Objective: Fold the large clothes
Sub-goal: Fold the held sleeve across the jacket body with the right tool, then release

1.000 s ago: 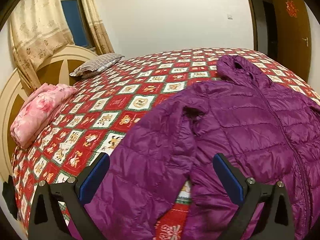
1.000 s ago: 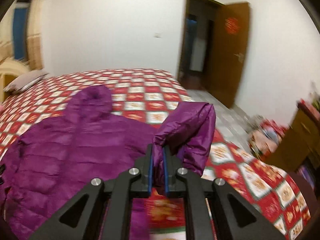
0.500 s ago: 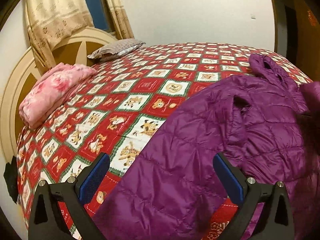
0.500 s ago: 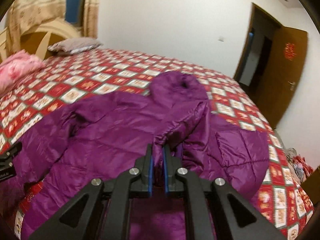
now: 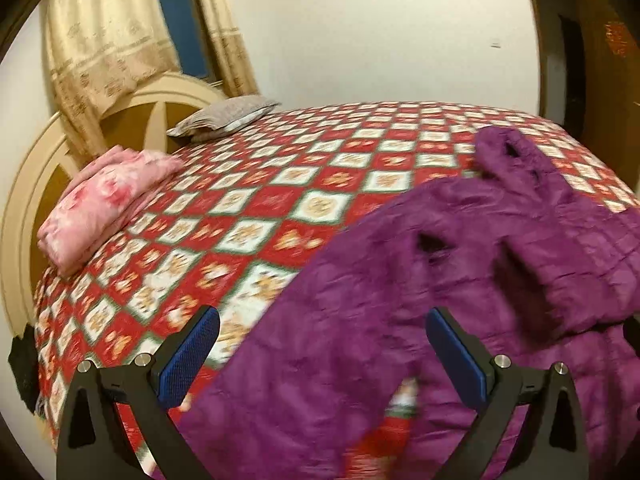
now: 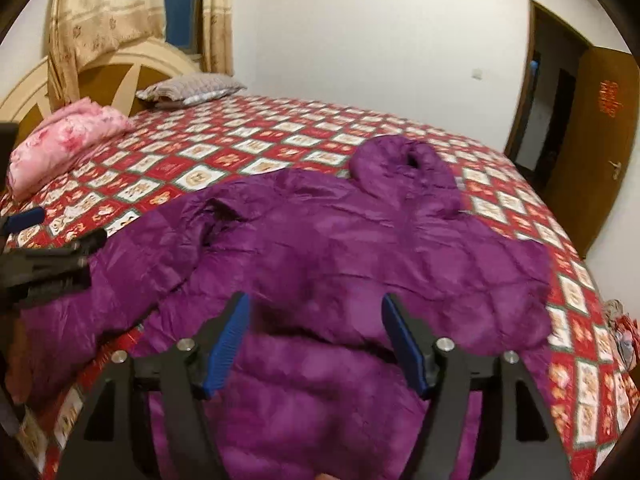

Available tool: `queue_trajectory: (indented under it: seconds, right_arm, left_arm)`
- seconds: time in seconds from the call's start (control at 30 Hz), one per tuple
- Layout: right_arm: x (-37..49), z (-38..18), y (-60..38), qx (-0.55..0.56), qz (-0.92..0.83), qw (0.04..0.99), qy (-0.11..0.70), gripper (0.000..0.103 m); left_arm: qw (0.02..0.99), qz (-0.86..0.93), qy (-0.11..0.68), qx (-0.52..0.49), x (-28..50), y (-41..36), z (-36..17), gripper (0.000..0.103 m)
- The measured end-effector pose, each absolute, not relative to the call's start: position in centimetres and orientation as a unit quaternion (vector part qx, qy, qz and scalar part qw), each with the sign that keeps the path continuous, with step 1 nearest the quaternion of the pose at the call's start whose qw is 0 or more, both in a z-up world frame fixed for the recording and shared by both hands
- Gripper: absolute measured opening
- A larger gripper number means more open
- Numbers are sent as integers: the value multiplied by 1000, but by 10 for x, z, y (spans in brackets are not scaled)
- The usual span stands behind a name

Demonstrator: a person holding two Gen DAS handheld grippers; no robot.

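A purple quilted hooded jacket (image 6: 360, 248) lies face up on the bed, hood (image 6: 404, 168) toward the far side. Its right sleeve (image 6: 460, 312) is folded across the chest. Its left sleeve (image 5: 340, 360) stretches out toward the bed's near edge. My right gripper (image 6: 316, 336) is open and empty, just above the folded sleeve and lower chest. My left gripper (image 5: 320, 352) is open and empty, hovering over the left sleeve; it also shows at the left edge of the right wrist view (image 6: 52, 252).
The bed has a red and white checked cover (image 5: 280, 200). A folded pink blanket (image 5: 104, 200) and a grey pillow (image 5: 228, 114) lie by the headboard (image 5: 36, 184). An open doorway and a wooden door (image 6: 592, 140) are at the right.
My right gripper carried the right sleeve across the jacket, then opened and let it go on the chest. My left gripper stayed open and shifted a little along the left sleeve.
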State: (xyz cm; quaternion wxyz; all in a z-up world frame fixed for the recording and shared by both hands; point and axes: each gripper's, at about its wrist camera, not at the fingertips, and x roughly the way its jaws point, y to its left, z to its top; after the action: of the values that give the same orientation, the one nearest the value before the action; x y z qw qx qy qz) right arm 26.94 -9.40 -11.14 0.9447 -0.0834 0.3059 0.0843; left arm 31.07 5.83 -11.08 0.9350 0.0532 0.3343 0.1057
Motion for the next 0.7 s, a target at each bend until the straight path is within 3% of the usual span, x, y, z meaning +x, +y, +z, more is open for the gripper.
queue_trajectory:
  seconds: [0.37,0.43,0.5,0.7]
  right_arm:
    - [257,-136,-194,-39,-6,936,350,78]
    - [255,-141,-208,-33,-16,934,356,78]
    - [256,-148,-221,-27,-27,930,365,78]
    - [256,-175,-250,-8,-47,918,394,78]
  left_arm:
    - [913,-8,406,38,376,-59,-145,102]
    - [908,-24,416,43,386,-71,-157,88]
    - [900,-45,431,54,394,-81,-169,21]
    - [917,-10,391,79,389,-73,-159,18]
